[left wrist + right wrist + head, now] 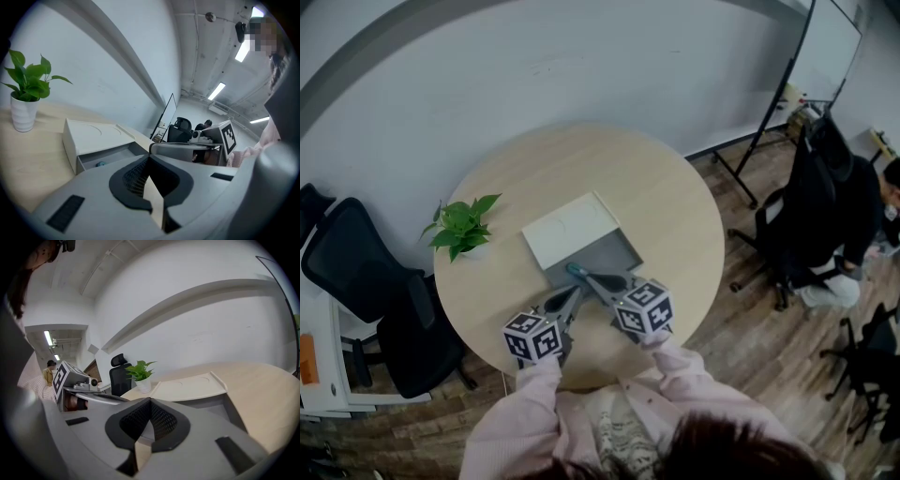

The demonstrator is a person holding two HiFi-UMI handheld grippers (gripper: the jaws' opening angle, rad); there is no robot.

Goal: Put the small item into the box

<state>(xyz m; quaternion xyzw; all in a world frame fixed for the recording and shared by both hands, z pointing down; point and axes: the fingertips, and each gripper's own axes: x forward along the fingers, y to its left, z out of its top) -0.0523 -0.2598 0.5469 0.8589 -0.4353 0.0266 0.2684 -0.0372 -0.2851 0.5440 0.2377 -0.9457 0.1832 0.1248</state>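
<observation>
Pressing shut on nothing, the right claw (150,400) and the left claw (149,157) hover at the near end of the shallow grey box with a white lid slid back (602,251). The small teal item (100,164) already lies inside it, on the round pale wooden bench (675,197). Placement looks done; perhaps only closing the lid remains.

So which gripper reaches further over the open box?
The right gripper: its tip is over the grey box, while the left gripper stops nearer the person.
</observation>
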